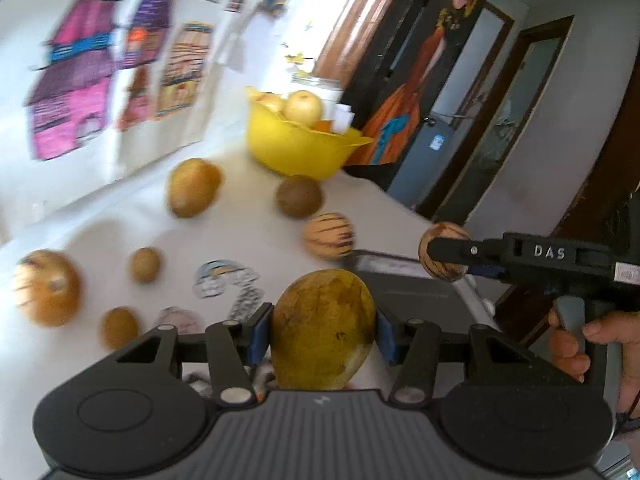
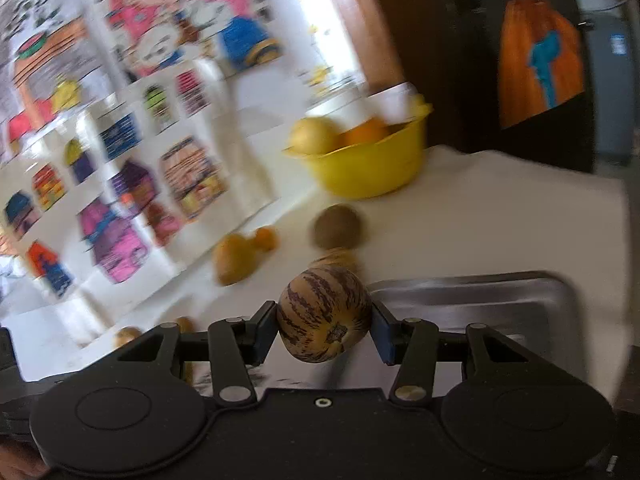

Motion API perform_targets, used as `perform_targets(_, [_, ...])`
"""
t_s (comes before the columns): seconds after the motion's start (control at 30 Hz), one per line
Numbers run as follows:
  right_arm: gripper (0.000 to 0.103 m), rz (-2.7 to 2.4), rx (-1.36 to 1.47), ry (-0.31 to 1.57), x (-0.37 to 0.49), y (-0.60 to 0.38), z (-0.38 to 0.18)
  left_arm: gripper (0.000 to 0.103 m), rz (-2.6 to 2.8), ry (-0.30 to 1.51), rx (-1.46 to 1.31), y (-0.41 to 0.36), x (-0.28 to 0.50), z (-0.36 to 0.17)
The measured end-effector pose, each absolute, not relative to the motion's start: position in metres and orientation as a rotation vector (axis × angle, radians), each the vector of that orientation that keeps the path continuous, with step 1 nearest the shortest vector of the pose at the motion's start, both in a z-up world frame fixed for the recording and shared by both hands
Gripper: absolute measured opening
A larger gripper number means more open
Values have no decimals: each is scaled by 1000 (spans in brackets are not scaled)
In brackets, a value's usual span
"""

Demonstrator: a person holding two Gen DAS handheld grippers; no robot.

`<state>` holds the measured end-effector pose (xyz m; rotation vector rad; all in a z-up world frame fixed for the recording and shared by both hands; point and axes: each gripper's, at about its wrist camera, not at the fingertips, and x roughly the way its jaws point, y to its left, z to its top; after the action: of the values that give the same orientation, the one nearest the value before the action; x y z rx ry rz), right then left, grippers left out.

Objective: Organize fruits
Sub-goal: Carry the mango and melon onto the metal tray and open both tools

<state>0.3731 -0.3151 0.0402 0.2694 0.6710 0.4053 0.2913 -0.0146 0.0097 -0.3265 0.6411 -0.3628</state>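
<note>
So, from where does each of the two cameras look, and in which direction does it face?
Left wrist: sits behind the left gripper, which holds a yellow-brown mango; faces the yellow plastic bowl; the right gripper and a hand show.
Right wrist: behind the right gripper, holding a round striped fruit.
Shared: bowl, metal tray.

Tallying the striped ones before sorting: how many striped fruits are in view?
3: one on the cloth's left edge, one mid-table by the metal tray, one in the right gripper. Others may be hidden in the yellow bowl.
</note>
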Motion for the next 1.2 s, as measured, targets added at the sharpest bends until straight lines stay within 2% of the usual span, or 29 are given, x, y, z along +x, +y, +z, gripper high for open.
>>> perform_targets(0.47, [51,221,332,710,401,-390,3,56,-490,655,-329,-109,355,-15])
perform_targets(1.2, [52,201,262,744,422,-376,-18,57,-445,716,-258,-134,366,-38])
